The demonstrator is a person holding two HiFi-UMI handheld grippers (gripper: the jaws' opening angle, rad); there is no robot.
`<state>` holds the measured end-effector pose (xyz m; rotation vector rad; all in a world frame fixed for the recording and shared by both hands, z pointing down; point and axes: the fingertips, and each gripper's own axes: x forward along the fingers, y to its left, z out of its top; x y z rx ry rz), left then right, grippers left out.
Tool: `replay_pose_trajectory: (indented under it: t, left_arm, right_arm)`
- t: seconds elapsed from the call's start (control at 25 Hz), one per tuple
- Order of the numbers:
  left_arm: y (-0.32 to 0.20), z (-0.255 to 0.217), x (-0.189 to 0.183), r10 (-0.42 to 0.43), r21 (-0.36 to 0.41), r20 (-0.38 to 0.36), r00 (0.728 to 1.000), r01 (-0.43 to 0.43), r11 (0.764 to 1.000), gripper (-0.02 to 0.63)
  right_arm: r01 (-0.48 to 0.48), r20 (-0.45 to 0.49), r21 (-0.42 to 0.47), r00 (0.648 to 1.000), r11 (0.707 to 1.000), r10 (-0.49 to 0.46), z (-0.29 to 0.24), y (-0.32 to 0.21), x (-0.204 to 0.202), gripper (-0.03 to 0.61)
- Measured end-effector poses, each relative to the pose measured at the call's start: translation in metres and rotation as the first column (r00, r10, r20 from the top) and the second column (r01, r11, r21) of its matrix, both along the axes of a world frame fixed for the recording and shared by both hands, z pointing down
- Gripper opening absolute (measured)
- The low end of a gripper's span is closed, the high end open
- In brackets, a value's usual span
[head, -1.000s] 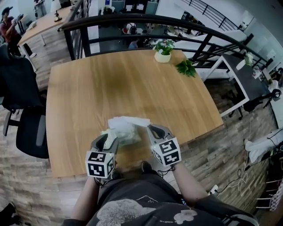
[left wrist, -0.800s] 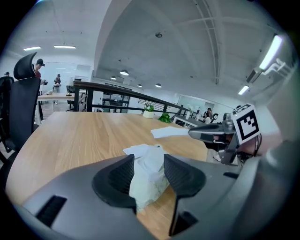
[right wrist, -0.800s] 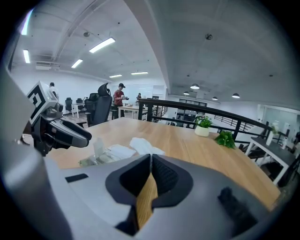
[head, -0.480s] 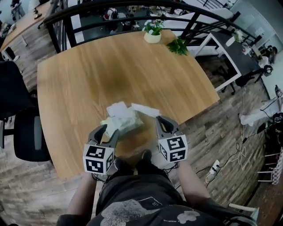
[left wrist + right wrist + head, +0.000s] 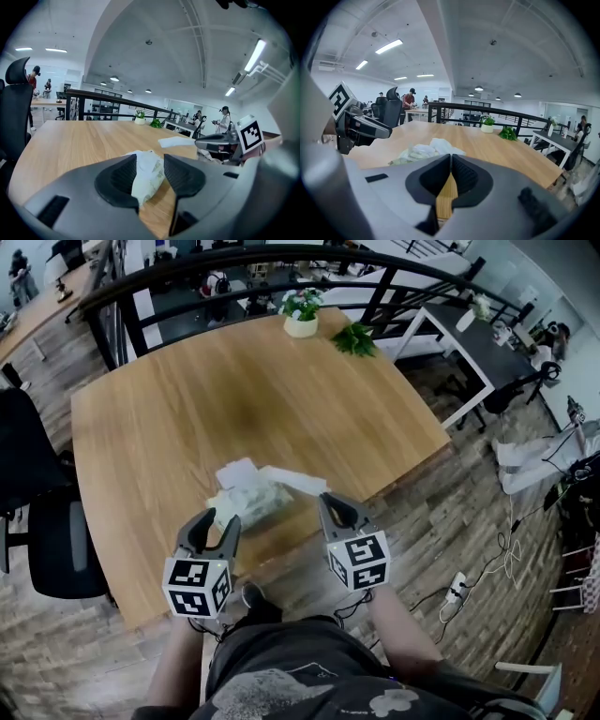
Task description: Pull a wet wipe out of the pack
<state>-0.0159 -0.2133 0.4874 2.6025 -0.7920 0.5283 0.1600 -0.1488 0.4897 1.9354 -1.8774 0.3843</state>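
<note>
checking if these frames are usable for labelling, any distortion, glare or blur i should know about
Head view: strong fisheye, the table edges bow, and the wipe pack looks washed out, with little detail. Left gripper view: black corners and a glaring ceiling strip light. Right gripper view: the same black corners and bowed lines.

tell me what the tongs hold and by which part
Nothing: left tongs open, right tongs shut empty; pack and wipe lie on the table.
</note>
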Motion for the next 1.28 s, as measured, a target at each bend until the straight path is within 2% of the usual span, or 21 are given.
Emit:
replay_pose_trajectory:
  t: [0.32, 0.64, 0.84, 1.28]
  left_arm:
    - [0.059, -0.013, -0.016, -0.021, 0.025, -0.01, 1.0, 0.021, 0.999, 0.187]
    - [0.117, -0.028, -0.018, -0.032, 0.056, -0.018, 0.999, 0.033, 0.998, 0.186]
    - [0.141, -0.033, -0.021, -0.02, 0.062, -0.013, 1.0, 0.021, 0.998, 0.187]
    - [0.165, -0.037, -0.025, 0.007, 0.079, -0.037, 0.999, -0.004, 0.997, 0.186]
  right_arm:
    - [0.074, 0.016, 0.06, 0.997, 0.995, -0.075, -0.021, 0.045, -0.034, 0.031]
    - [0.1, 0.042, 0.113, 0.994, 0.989, -0.105, -0.033, 0.101, -0.043, 0.031]
    - [0.081, 0.06, 0.114, 0.994, 0.99, -0.088, -0.032, 0.127, -0.046, 0.031]
    - [0.06, 0.004, 0.089, 0.998, 0.994, -0.061, -0.032, 0.161, -0.054, 0.031]
